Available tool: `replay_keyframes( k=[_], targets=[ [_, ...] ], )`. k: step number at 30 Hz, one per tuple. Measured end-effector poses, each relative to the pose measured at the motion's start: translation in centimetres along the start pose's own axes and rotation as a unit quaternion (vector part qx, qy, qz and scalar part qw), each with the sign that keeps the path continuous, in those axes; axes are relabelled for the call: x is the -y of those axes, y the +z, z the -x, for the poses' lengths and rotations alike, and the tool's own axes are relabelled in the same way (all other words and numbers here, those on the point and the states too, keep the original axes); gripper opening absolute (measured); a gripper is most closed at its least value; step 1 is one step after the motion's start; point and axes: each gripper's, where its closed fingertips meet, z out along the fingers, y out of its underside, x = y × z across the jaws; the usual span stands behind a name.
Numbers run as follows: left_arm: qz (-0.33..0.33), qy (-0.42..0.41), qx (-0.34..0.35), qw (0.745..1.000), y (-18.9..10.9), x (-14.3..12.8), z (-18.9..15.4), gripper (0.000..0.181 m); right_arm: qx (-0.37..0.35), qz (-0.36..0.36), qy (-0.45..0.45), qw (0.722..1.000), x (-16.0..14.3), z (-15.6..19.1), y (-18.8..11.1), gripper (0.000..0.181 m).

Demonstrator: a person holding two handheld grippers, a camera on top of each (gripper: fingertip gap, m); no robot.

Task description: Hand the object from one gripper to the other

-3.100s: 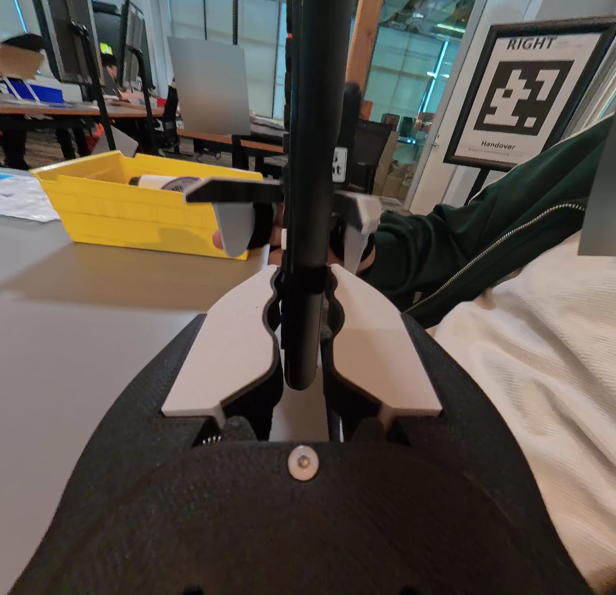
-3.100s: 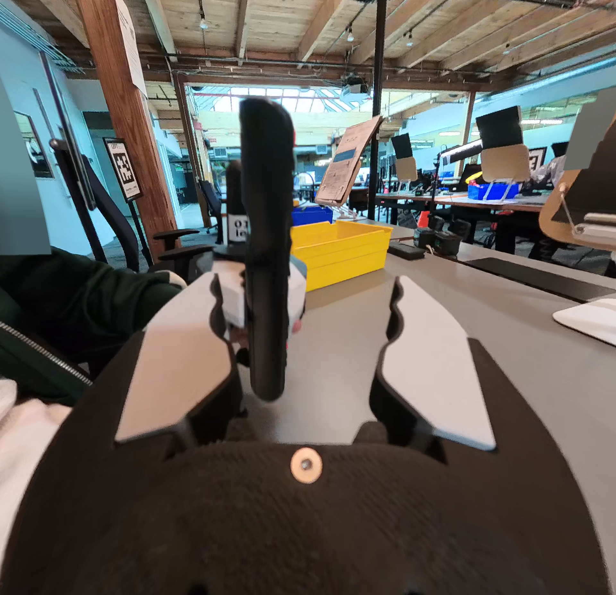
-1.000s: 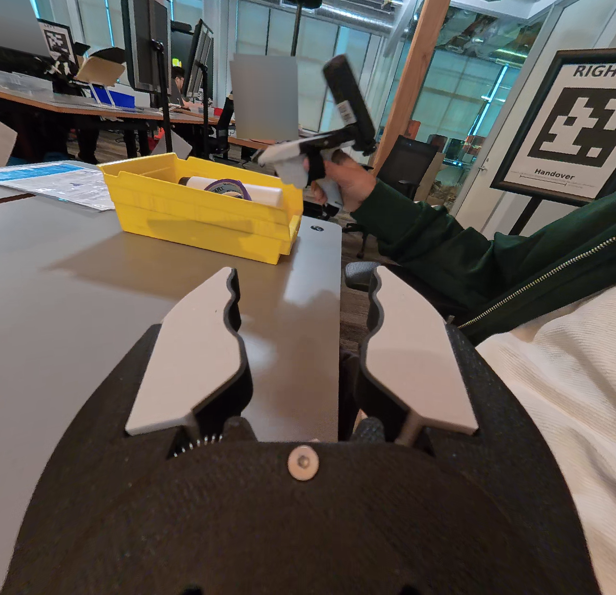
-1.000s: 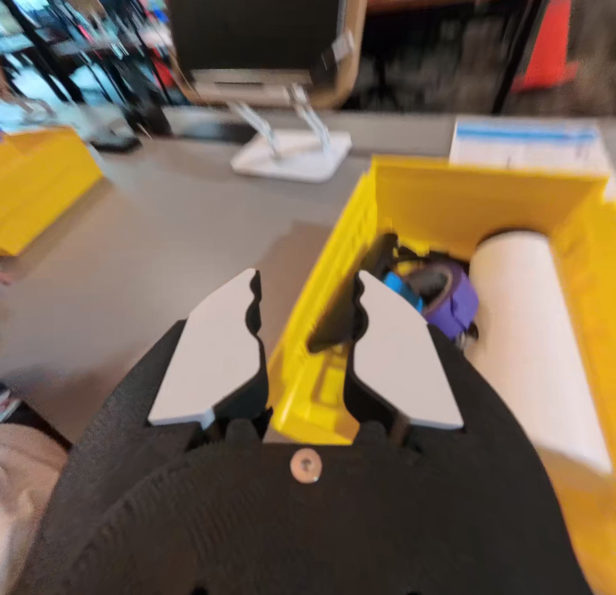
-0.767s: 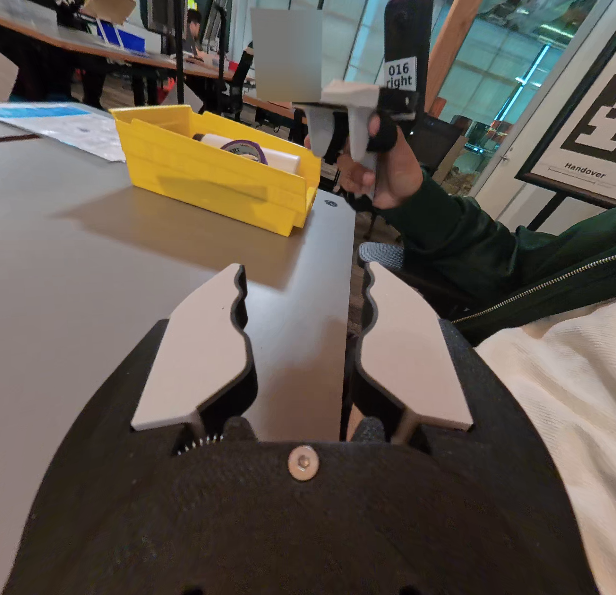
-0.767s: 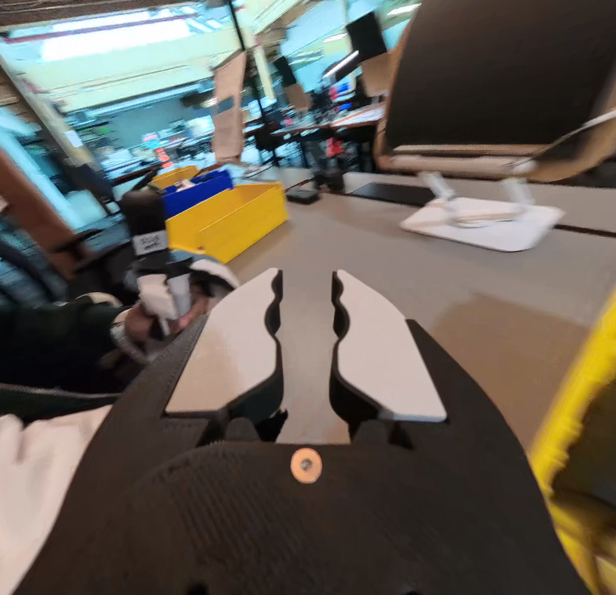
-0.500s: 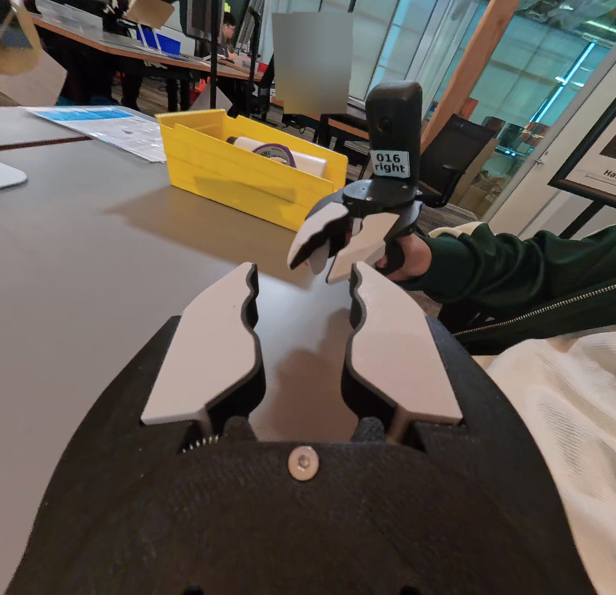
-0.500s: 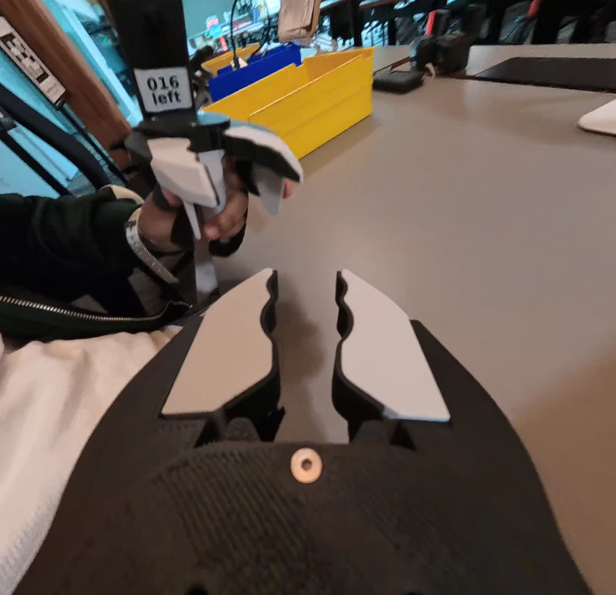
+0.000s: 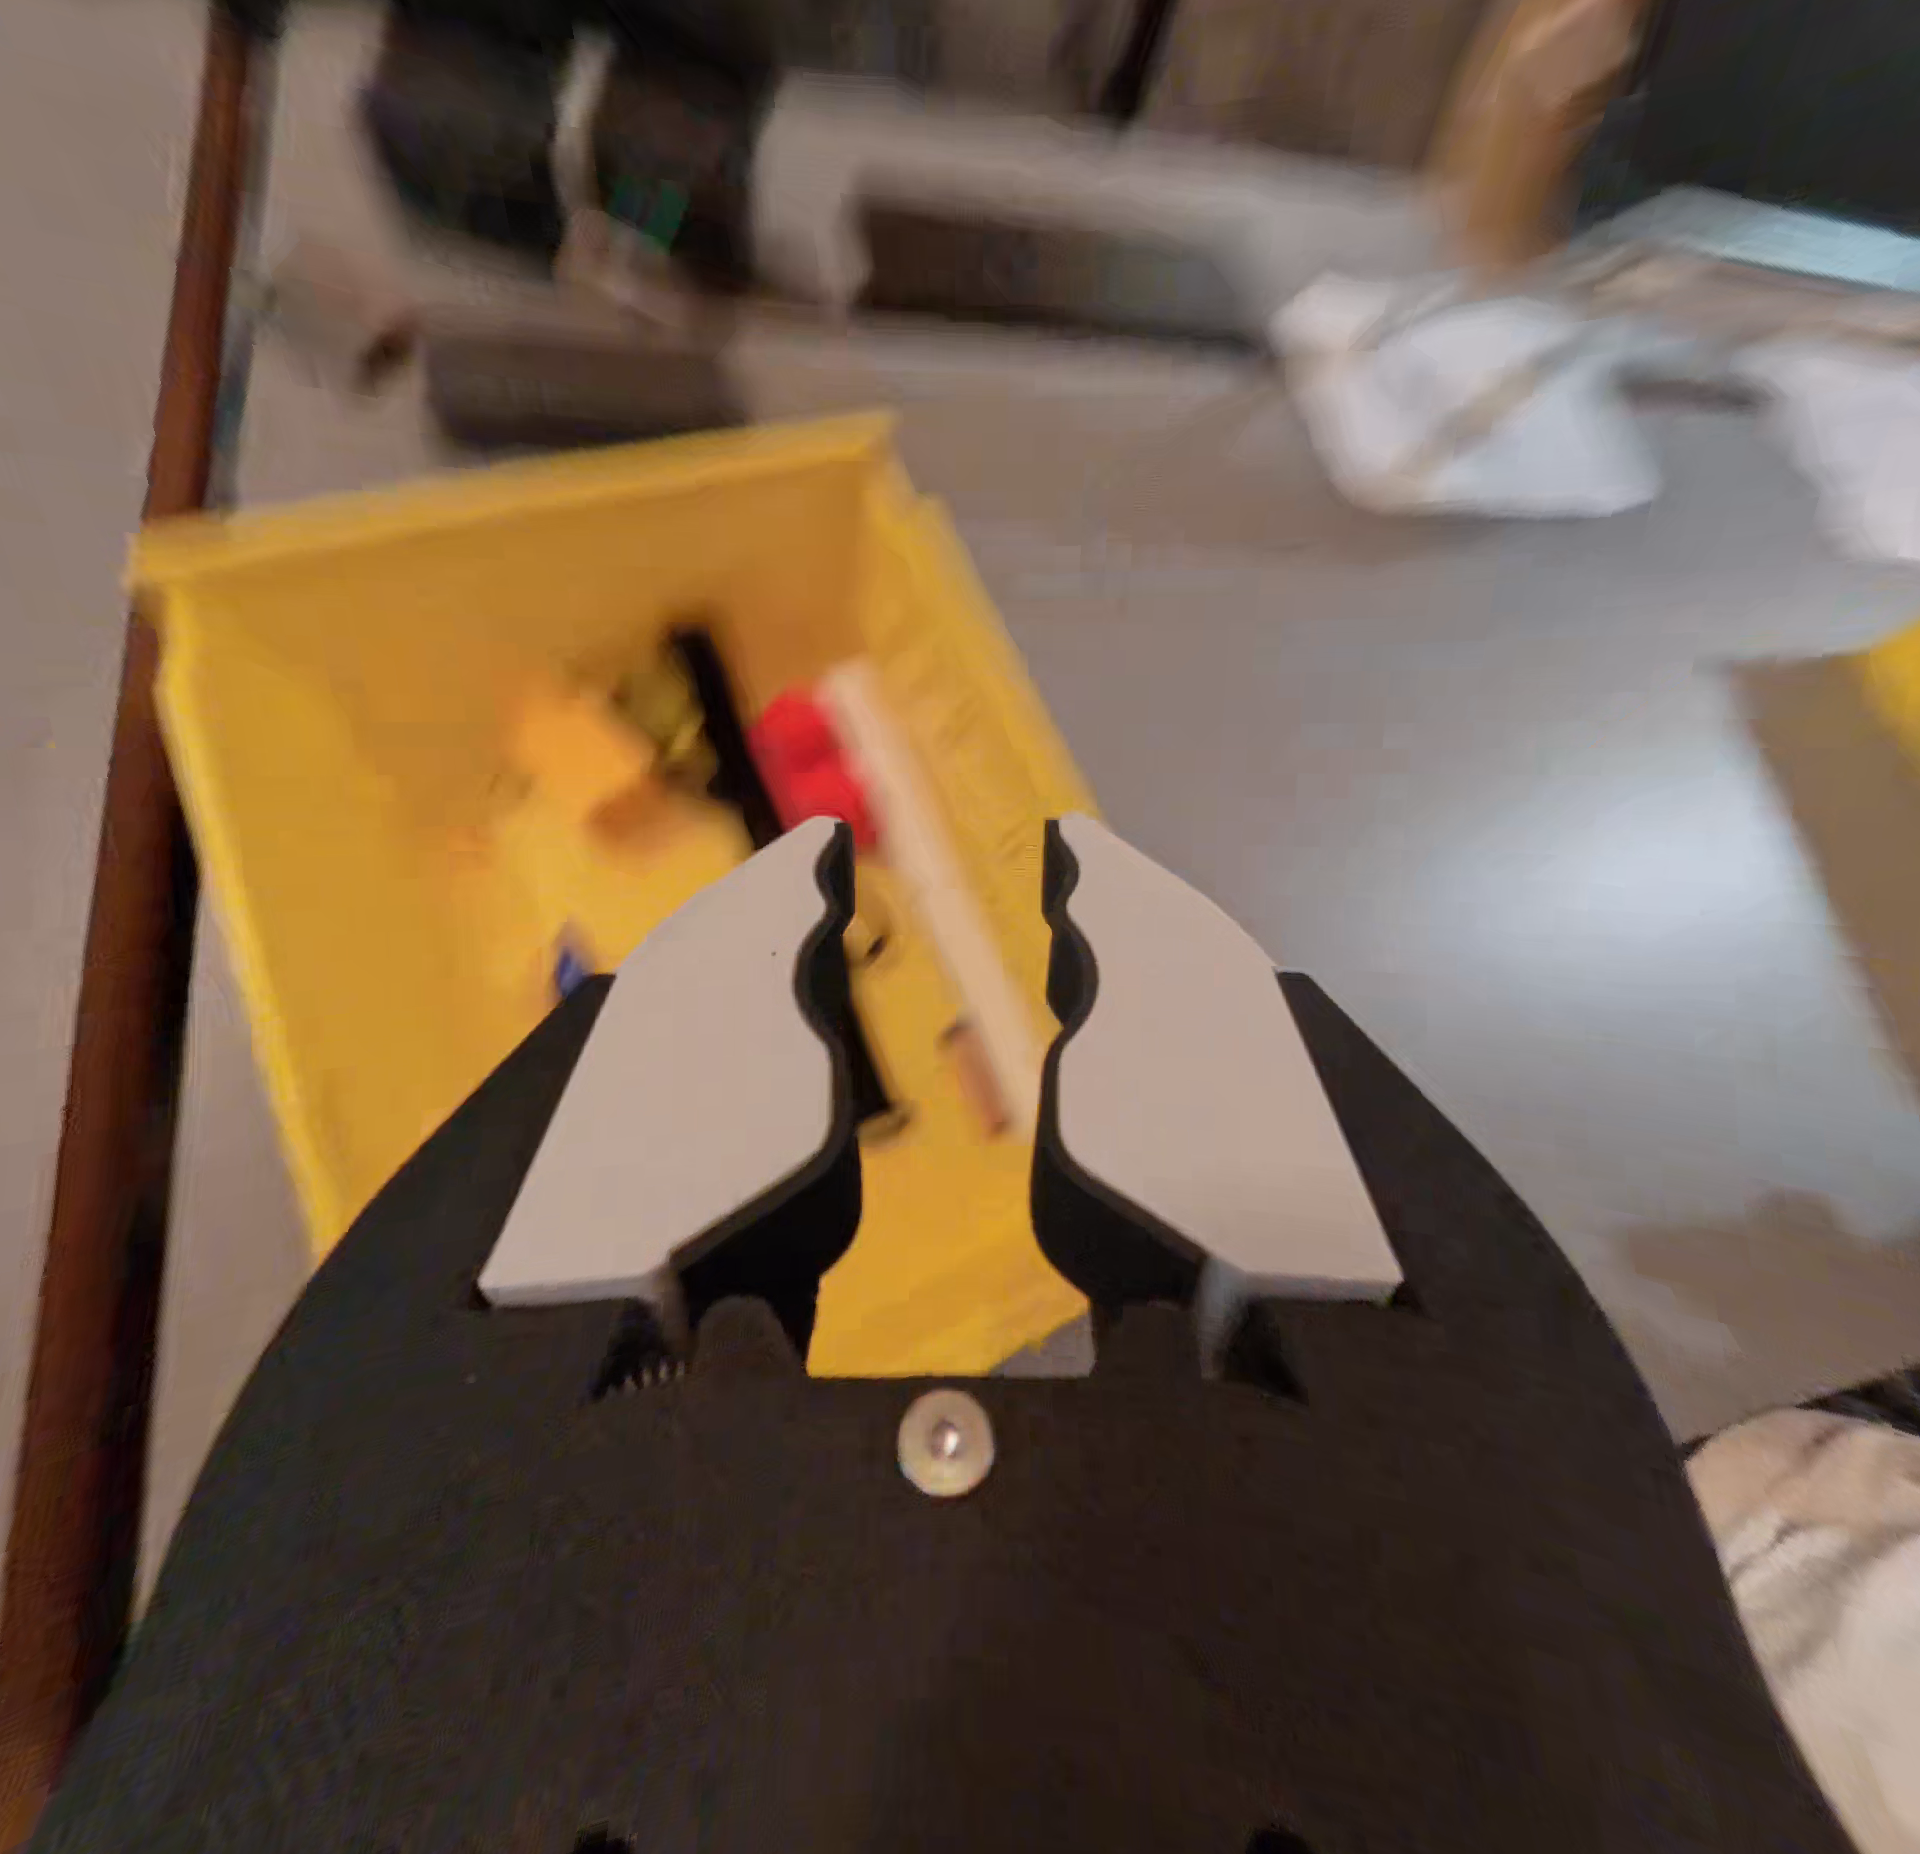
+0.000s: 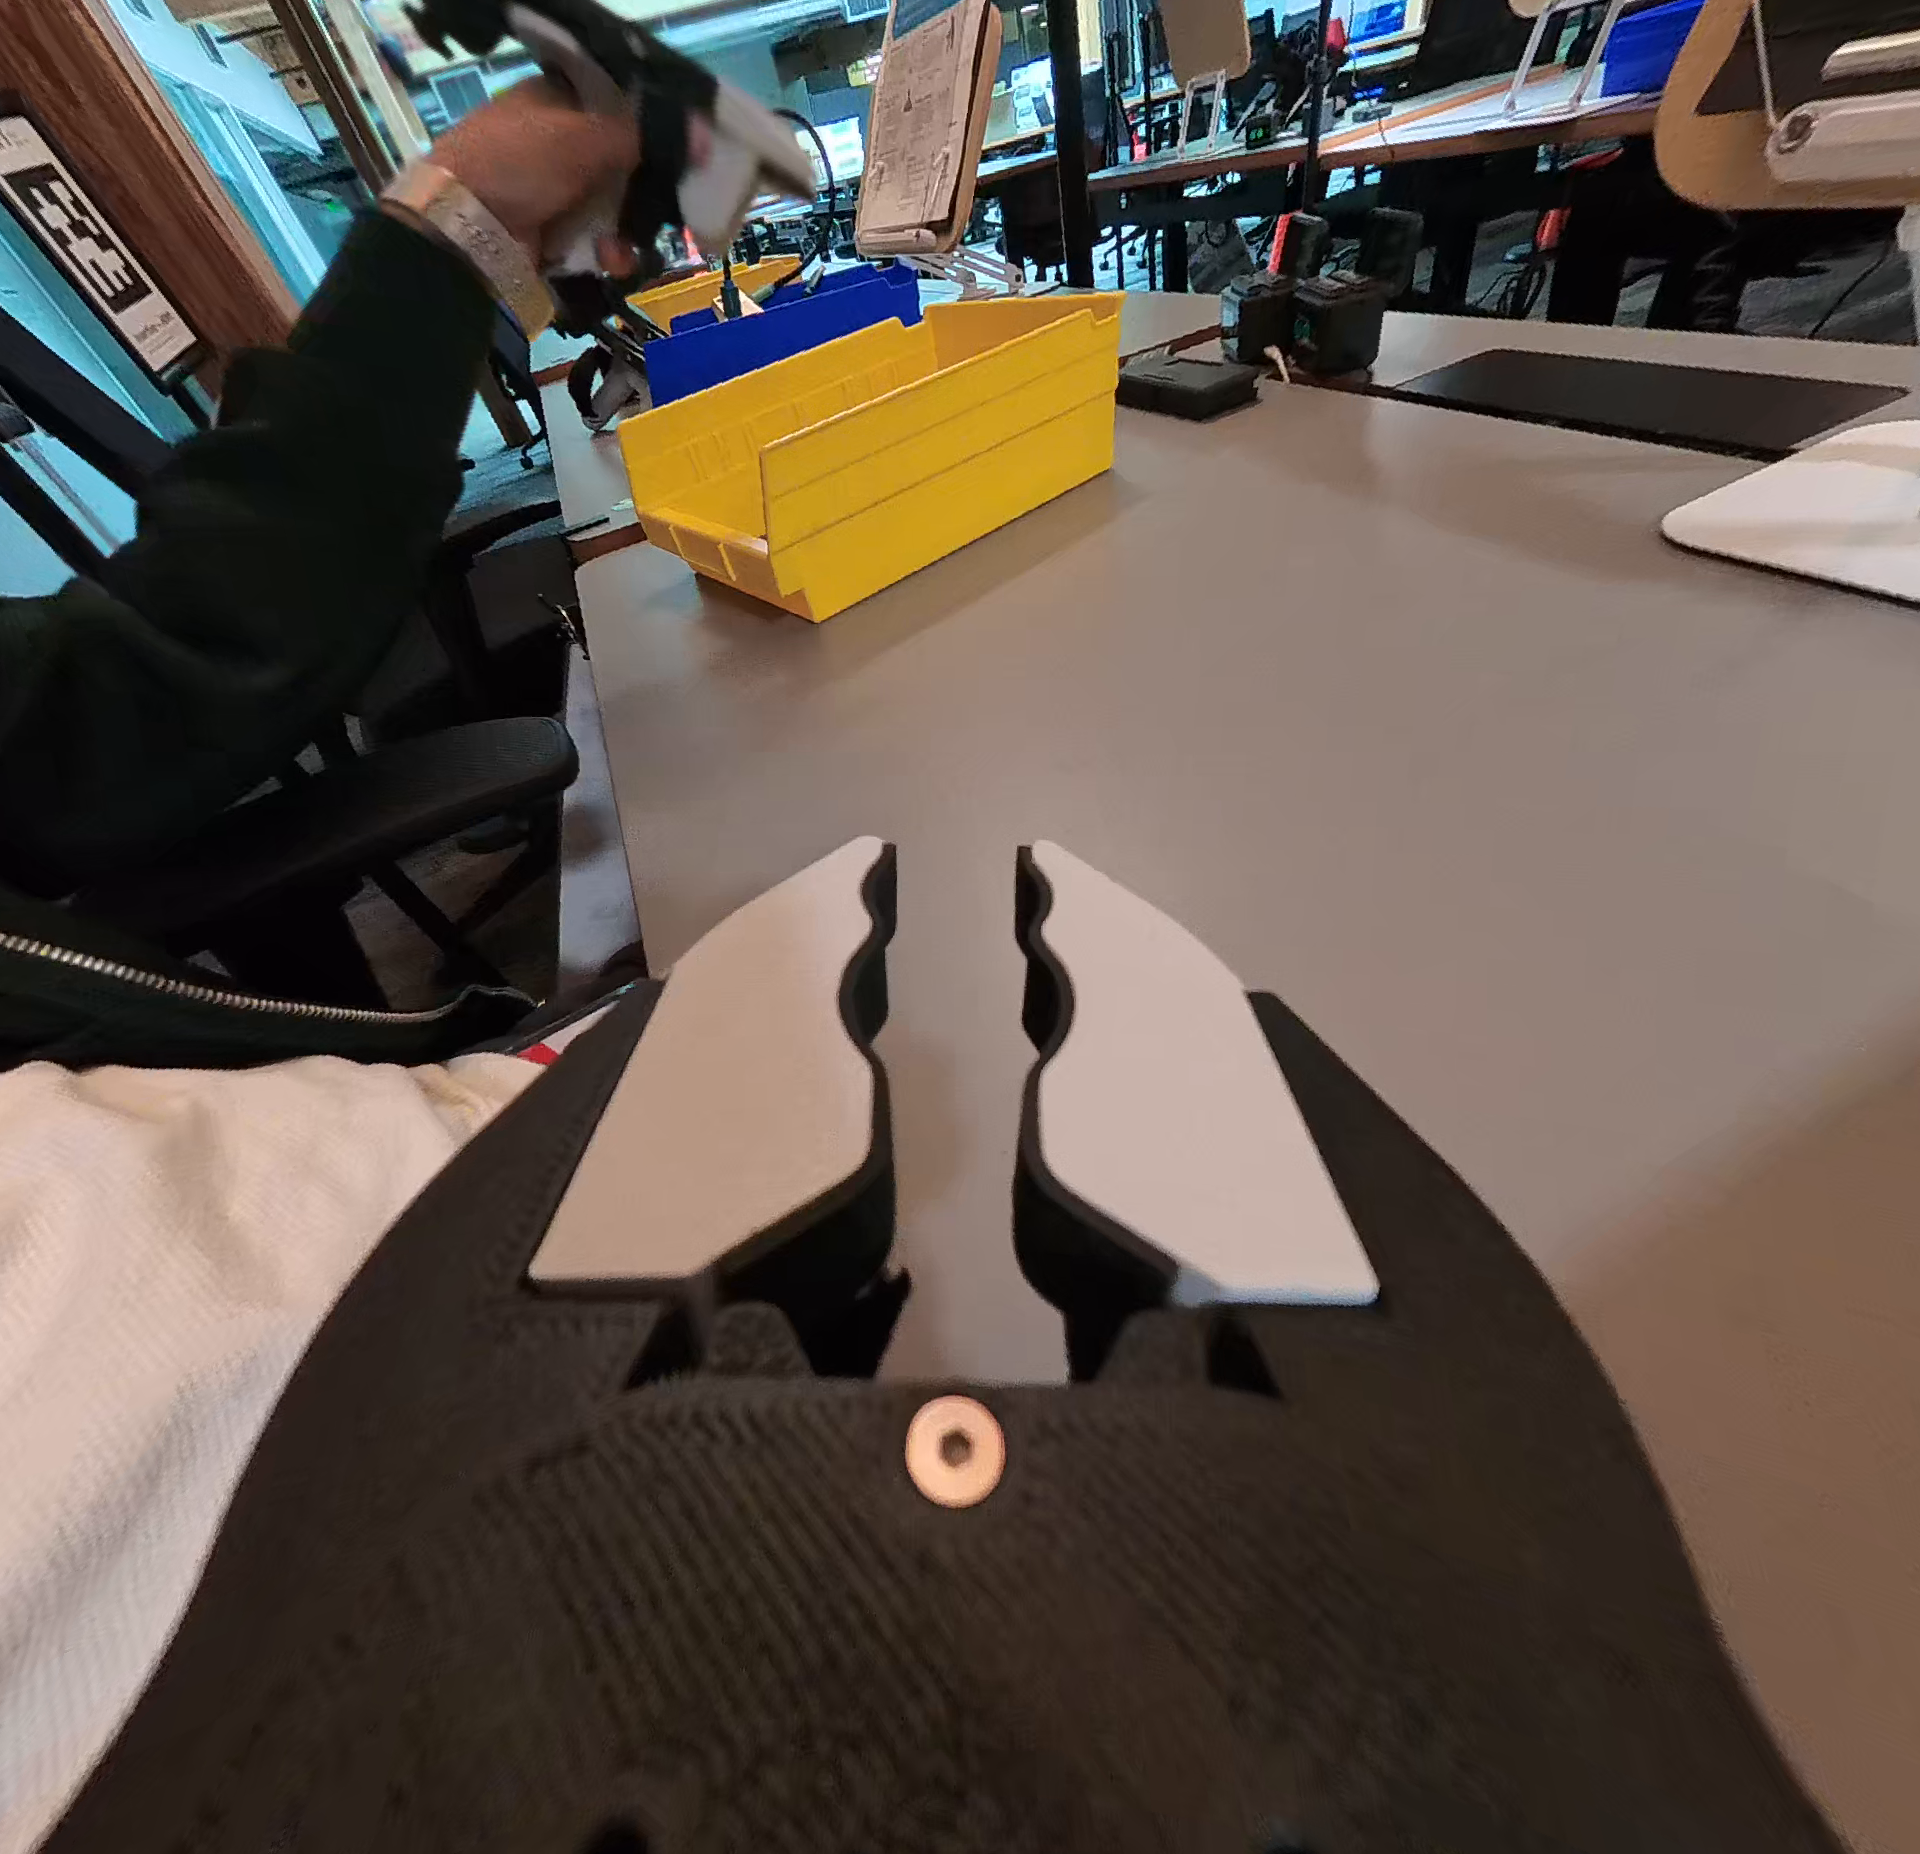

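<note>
Your left gripper (image 9: pixel 945 848) hung spread and empty above the yellow bin (image 9: pixel 499 516) of blurred items; your right gripper (image 10: pixel 954 859), slightly parted, held nothing over the grey table (image 10: pixel 1351 724).
</note>
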Motion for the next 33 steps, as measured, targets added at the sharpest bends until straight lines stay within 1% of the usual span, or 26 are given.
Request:
replay_keyframes(
  k=[1, 2, 3, 4, 5, 7, 9, 11, 13, 16, 17, 18, 19, 22, 24, 26, 28, 29, 30, 31, 32, 33],
  targets=[
    [0.063, -0.032, 0.027, 0.997, 1.3, -2.4, 2.2, 0.037, -0.002, 0.001, -0.004, 1.000, 0.0, -0.1, 0.0, 0.021],
    [0.115, -0.056, 0.032, 0.991, 2.4, -4.9, 3.4, 0.036, -0.004, 0.004, -0.006, 1.000, -0.1, -0.1, 0.0, 0.021],
    [0.153, -0.073, 0.030, 0.985, 3.5, -7.2, 4.0, 0.033, -0.004, 0.006, -0.006, 1.000, -0.2, -0.2, 0.0, 0.021],
    [0.184, -0.080, 0.035, 0.979, 4.3, -9.4, 4.5, 0.029, -0.004, 0.007, -0.005, 1.000, -0.3, -0.3, 0.0, 0.022],
    [0.216, -0.079, 0.055, 0.972, 5.0, -11.3, 5.5, 0.024, -0.004, 0.007, -0.002, 1.000, -0.3, -0.4, 0.0, 0.021],
    [0.286, -0.066, 0.109, 0.950, 5.1, -14.1, 7.6, 0.024, 0.006, 0.003, 0.012, 1.000, -0.2, -0.3, 0.2, 0.021],
    [0.308, -0.052, 0.151, 0.938, 5.3, -15.2, 9.0, 0.024, 0.016, 0.002, 0.035, 0.999, -0.3, -0.1, 0.2, 0.020],
    [0.308, -0.046, 0.161, 0.937, 5.7, -15.2, 9.3, 0.020, 0.035, -0.015, 0.067, 0.997, 0.1, 0.5, 0.0, 0.020],
    [0.312, -0.041, 0.187, 0.931, 5.5, -15.0, 9.8, 0.023, 0.044, -0.029, 0.082, 0.995, 0.6, 0.6, -0.2, 0.021],
    [0.329, -0.042, 0.198, 0.922, 5.5, -15.5, 10.1, 0.026, 0.042, -0.022, 0.095, 0.994, 0.2, -0.1, -0.2, 0.021],
    [0.339, -0.038, 0.207, 0.917, 5.4, -15.8, 10.4, 0.023, 0.046, -0.024, 0.108, 0.993, 0.2, -0.3, -0.3, 0.021],
    [0.347, -0.036, 0.202, 0.915, 5.5, -16.2, 10.4, 0.014, 0.052, -0.030, 0.124, 0.990, 0.3, -0.4, -0.4, 0.021],
    [0.333, -0.037, 0.195, 0.922, 5.8, -15.9, 10.3, 0.012, 0.060, -0.038, 0.142, 0.987, 0.4, -0.5, -0.5, 0.021],
    [0.314, -0.029, 0.182, 0.931, 5.9, -15.3, 9.9, 0.012, 0.081, -0.065, 0.199, 0.975, 0.9, -0.9, -1.0, 0.023],
    [0.273, -0.019, 0.176, 0.946, 5.6, -13.7, 9.4, 0.011, 0.086, -0.085, 0.222, 0.968, 1.4, -1.3, -1.4, 0.024],
    [0.201, -0.011, 0.147, 0.968, 4.8, -10.7, 7.9, 0.011, 0.083, -0.094, 0.226, 0.966, 1.6, -1.5, -1.7, 0.024],
    [0.087, -0.011, 0.057, 0.995, 3.4, -6.1, 3.8, 0.010, 0.078, -0.091, 0.215, 0.969, 1.5, -1.5, -1.7, 0.024],
    [0.023, -0.005, -0.003, 1.000, 2.1, -3.5, 0.9, 0.011, 0.078, -0.086, 0.205, 0.972, 1.5, -1.3, -1.5, 0.024],
    [-0.040, 0.006, -0.071, 0.997, 0.6, -1.2, -2.5, 0.011, 0.080, -0.081, 0.193, 0.975, 1.4, -1.0, -1.3, 0.024],
    [-0.099, 0.020, -0.142, 0.985, -1.0, 0.6, -6.3, 0.011, 0.081, -0.073, 0.177, 0.978, 1.3, -0.8, -1.0, 0.024],
    [-0.148, 0.040, -0.208, 0.966, -2.5, 1.8, -10.1, 0.011, 0.076, -0.065, 0.157, 0.982, 1.1, -0.8, -0.6, 0.025],
    [-0.192, 0.057, -0.260, 0.945, -3.7, 2.5, -13.6, 0.011, 0.063, -0.061, 0.134, 0.987, 1.2, -0.9, -0.2, 0.024]
  ],
)
